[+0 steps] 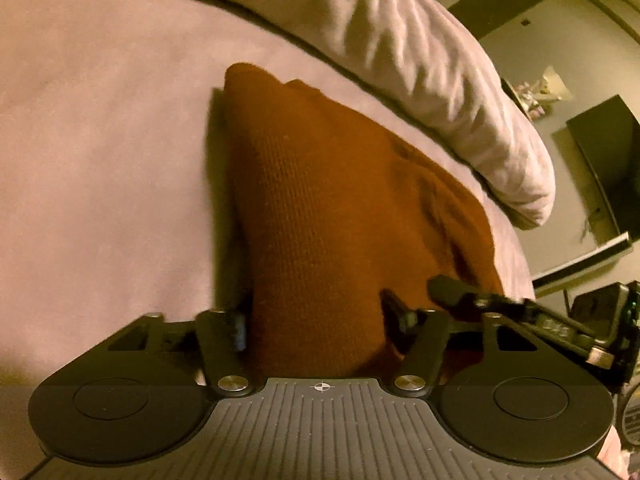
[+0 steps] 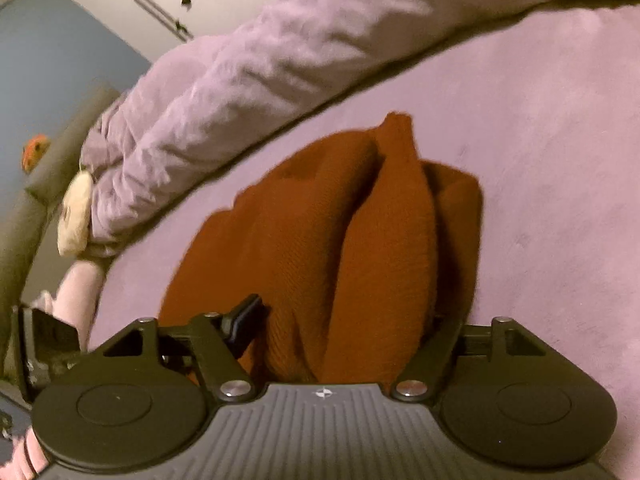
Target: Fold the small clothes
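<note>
Because the rust-orange knit garment (image 1: 340, 208) fills the gap between the fingers of both tools, each seems to hold a near edge of it: the left gripper (image 1: 316, 316) has its jaws closed in to a moderate gap with the cloth bunched between them, and the right gripper (image 2: 344, 320) does the same, though its right finger is hidden behind the fabric, so the firmness of that pinch is a judgement. The garment lies on the mauve bed (image 1: 100, 160), running from 6 o'clock up toward 12 in both wrist views, with a rumpled lilac duvet (image 1: 420, 60) banked beyond it from 12 to 3 o'clock in the left view and from 9 to 1 in the right.

The knit looks soft, light and limp; it will sag and stretch rather than hold a crease, and thick ridges already stand up along its length in the right view. Taking it at the hem corners, pinching both layers, should keep the fold square.

Count: one garment, one duvet, two grippers. A small cream soft toy (image 2: 74, 216) sits at 9 o'clock beside the duvet, one only.
</note>
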`<state>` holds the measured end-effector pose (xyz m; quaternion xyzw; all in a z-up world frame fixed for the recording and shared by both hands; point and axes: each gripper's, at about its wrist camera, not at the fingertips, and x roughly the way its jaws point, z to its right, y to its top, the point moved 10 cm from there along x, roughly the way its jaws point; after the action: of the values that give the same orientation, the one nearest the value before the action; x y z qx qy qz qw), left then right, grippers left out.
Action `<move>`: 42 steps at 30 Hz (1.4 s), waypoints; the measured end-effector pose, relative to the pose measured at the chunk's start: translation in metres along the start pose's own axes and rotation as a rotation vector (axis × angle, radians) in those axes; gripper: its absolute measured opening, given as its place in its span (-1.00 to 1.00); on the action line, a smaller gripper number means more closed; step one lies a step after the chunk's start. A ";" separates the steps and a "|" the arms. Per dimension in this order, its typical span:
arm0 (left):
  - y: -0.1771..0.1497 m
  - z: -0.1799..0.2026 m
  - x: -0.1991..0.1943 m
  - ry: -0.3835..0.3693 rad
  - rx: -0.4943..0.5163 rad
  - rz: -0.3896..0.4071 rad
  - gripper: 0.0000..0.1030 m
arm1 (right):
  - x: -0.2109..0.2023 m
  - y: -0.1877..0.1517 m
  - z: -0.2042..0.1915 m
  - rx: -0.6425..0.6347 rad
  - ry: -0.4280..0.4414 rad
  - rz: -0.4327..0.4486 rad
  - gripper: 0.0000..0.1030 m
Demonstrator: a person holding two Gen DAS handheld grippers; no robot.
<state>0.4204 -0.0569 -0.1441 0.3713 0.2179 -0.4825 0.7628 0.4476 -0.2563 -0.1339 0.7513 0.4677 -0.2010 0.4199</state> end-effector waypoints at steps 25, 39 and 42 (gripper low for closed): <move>-0.025 -0.046 -0.134 0.230 0.079 0.134 0.24 | -0.004 -0.060 -0.081 -0.056 0.084 -0.007 0.03; -0.066 -0.036 -0.150 0.422 0.203 0.235 0.71 | -0.031 -0.110 -0.162 -0.658 -0.159 0.134 -0.55; -0.078 -0.047 -0.140 0.417 0.183 0.168 0.75 | -0.025 -0.123 -0.132 -0.713 -0.287 0.116 -0.74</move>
<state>0.2896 0.0400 -0.1048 0.5472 0.2947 -0.3479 0.7019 0.3165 -0.1356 -0.0963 0.5474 0.4014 -0.1049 0.7268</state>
